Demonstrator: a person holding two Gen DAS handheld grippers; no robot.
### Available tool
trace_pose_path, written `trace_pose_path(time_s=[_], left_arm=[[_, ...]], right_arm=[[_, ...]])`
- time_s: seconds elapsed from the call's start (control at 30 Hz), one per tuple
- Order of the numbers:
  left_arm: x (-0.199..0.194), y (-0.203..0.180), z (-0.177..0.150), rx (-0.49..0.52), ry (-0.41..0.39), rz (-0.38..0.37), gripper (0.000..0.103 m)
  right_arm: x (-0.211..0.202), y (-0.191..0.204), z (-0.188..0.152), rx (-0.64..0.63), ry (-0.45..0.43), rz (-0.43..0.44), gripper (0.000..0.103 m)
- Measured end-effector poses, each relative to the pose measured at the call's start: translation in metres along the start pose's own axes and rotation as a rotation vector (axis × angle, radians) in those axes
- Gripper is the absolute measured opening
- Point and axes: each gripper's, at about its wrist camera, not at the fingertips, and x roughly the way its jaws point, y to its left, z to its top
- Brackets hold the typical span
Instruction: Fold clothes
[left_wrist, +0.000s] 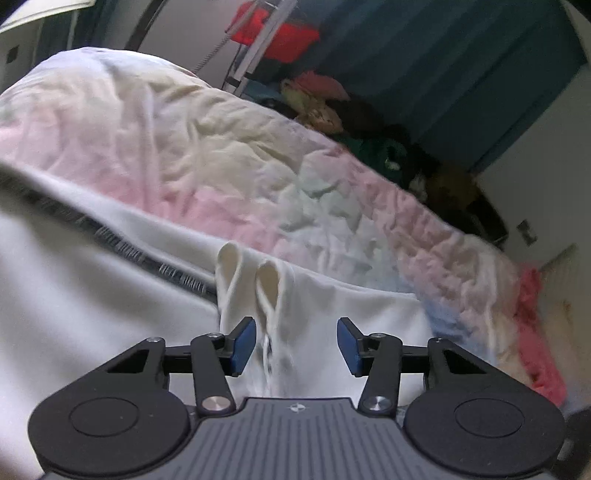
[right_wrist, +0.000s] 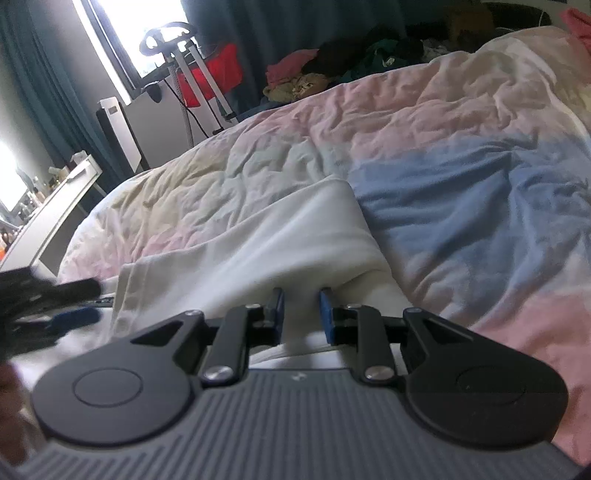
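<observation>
bed: one bed (right_wrist: 461, 155) is seen, covered by a crumpled quilt in pink, cream and pale blue patches; it carries everything the task concerns.

garment: one white garment (right_wrist: 258, 236) is spread on the near part of the bed, its long axis judged to run from the right tool across toward the left one; a dark zip (left_wrist: 122, 247) crosses it in the left wrist view, and a buttoned or stitched hem edge is seen at its left end in the right wrist view.

pile of clothes: one mixed heap (right_wrist: 332, 66) in red, yellow, green and dark colours lies beyond the far edge of the bed, well apart from both tools; the number of pieces in it cannot be told.

right tool: the right tool (right_wrist: 302, 310) is closed to a narrow gap on a bunched fold of the white garment, with the cloth pinched between its blue pads at the garment's right edge.

left tool: the left tool (left_wrist: 296, 343) is held about half open, and nothing is gripped; white cloth lies beneath and between the pads without being pressed. In the right wrist view it appears as a blurred dark shape at the left margin.

loops: two small white fabric loops (left_wrist: 231, 273) stand up just ahead of the left tool, slightly left of its centre line.

key relation: the free end of the garment is judged to lie directly before the left tool, which is the nearer one to it; a grasp there, opposite the held right edge, is what the fold seems to depend on.
</observation>
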Motion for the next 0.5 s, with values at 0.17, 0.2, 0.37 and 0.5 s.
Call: trace_pose_path(time_s=[0.17,0.2,0.37,0.5], left_arm=[[0.044,-0.002,0.008,0.069,0.042,0.040,0.026],[0.047,0.001,0.010,0.056,0.046,0.043,0.013],[0.026,0.014,0.021,-0.054,-0.027,-0.008,0.006],[0.005,0.007,0.026,0.002,-0.082,0.024,0.006]], right_arm=[[0.011,0.002,-0.003,-0.037,-0.015,-0.025,0.025],[0.014,0.003,-0.003,-0.048,-0.015,-0.036,0.025],[0.023,0.015,-0.005,-0.133,-0.033,-0.071,0.025],[0.029,0.022,-0.008,-0.175,-0.035,-0.069,0.024]])
